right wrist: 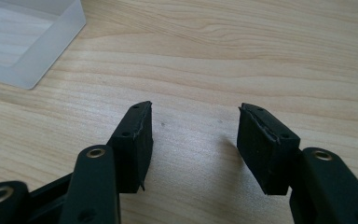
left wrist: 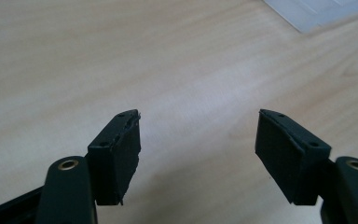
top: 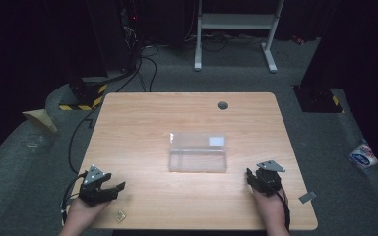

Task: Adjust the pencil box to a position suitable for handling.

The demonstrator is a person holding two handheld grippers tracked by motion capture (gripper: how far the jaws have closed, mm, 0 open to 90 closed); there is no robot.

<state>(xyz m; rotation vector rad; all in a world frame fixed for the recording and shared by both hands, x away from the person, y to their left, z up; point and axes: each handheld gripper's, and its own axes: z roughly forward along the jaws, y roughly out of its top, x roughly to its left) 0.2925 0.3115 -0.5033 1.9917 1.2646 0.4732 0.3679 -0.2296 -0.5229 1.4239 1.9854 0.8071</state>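
Note:
A clear plastic box (top: 198, 152) stands open in the middle of the wooden table (top: 142, 123), its lid raised behind it. My left gripper (top: 114, 188) hovers near the table's front left corner, jaws apart with bare wood between them (left wrist: 198, 140). My right gripper (top: 250, 177) is near the front right, just right of the box, also open and empty (right wrist: 195, 121). A corner of the box (right wrist: 23, 42) lies up and to the left of the right gripper's jaws. The box's edge (left wrist: 317, 11) is far off at the top of the left gripper view.
A small flat yellowish tag (top: 120, 215) lies at the table's front edge beside the left hand. A round grey cable port (top: 222, 105) sits at the back of the table. A white desk frame (top: 236, 29) stands on the floor behind.

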